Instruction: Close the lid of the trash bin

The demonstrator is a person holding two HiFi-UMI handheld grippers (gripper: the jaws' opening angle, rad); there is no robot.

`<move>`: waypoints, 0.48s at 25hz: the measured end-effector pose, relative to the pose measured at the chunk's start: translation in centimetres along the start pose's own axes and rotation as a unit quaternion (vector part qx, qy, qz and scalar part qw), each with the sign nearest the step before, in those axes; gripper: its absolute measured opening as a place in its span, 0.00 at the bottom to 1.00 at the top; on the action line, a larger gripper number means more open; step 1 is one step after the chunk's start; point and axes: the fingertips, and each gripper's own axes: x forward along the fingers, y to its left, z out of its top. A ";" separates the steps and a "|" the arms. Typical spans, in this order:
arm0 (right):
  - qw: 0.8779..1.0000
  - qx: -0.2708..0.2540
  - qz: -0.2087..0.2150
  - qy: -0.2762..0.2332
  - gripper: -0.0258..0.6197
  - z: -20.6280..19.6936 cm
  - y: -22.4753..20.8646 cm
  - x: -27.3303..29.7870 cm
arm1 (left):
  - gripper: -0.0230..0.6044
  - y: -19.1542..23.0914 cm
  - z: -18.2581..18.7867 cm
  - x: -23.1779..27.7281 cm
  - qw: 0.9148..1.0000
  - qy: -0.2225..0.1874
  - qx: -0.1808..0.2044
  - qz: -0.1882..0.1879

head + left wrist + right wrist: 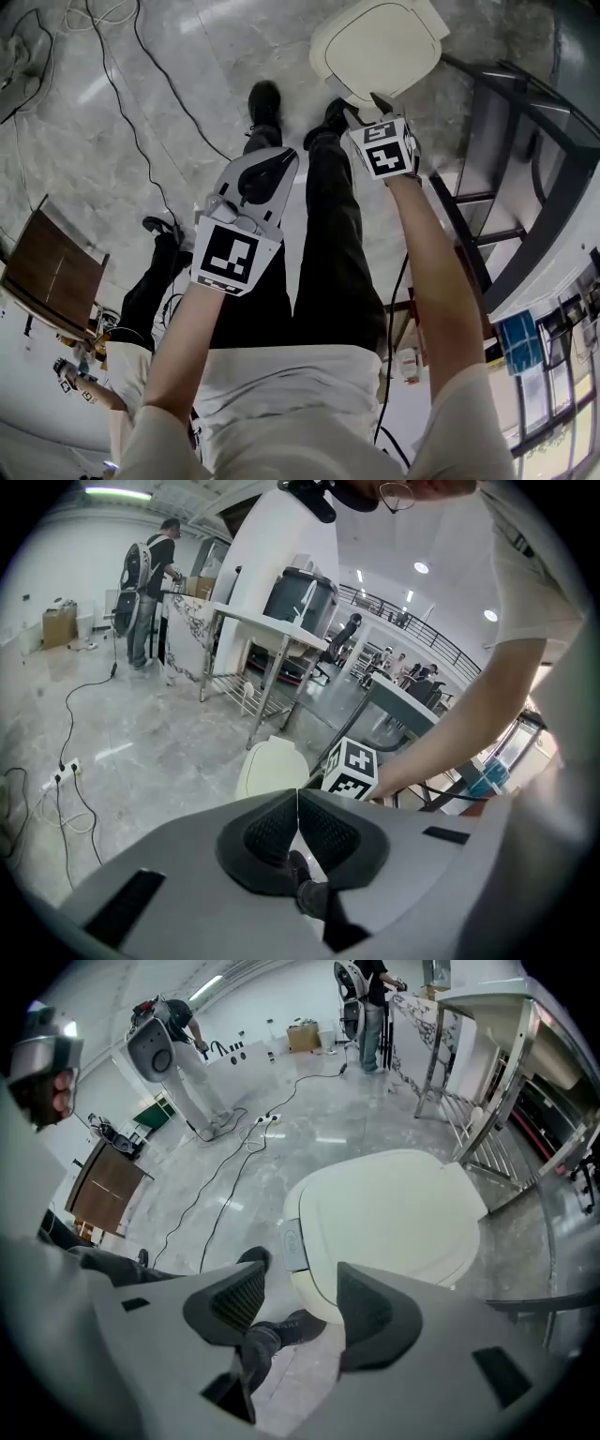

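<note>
**Jaws apart on the right, shut on the left, above a lid that looks down**

Jaws of the right gripper [298, 1299] stand apart with nothing between them. Through the gap show only a shoe [281, 1327] and the front edge of the trash bin [375, 47]. The left gripper [298, 810] has its jaws pressed together and empty, and it is held lower and nearer the body, well apart from the bin.

The bin stands on the pale stone floor [141, 131], just ahead of the person's feet and beside a dark metal frame [525, 159]. Its cream lid [389, 1213] lies flat across the top and shows no raised edge in either view of it. It looks closed, or very nearly so. Whether it is fully seated cannot be told from here.

The right gripper hangs near the front rim, just above the small grey tab [292, 1244] at the lid's edge, so any finishing work falls to it. No grasp is needed. A flat push straight down with one jaw on the lid's front edge beside the tab should settle it. Pressing near that edge, not at the middle, gives the surest seating. A sideways shove could slide the light bin across the smooth floor. The left gripper is best kept where it is, out of the way.
</note>
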 end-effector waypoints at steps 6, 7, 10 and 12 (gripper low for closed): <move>1.000 0.004 -0.025 -0.009 0.40 0.2 -0.2 -5.4 | 0.07 -0.8 3.5 -2.9 0.999 -0.008 0.031 -0.002; 0.999 0.007 -0.030 -0.015 0.38 0.6 -0.3 -6.5 | 0.06 -0.8 4.3 -3.5 0.999 -0.011 0.039 -0.003; 0.998 0.022 -0.038 -0.036 0.31 1.8 0.0 -10.1 | 0.06 -1.3 6.7 -5.7 0.999 -0.020 0.047 -0.005; 0.997 0.035 -0.046 -0.048 0.25 2.5 0.1 -12.6 | 0.06 -1.7 8.1 -7.0 0.999 -0.027 0.039 -0.007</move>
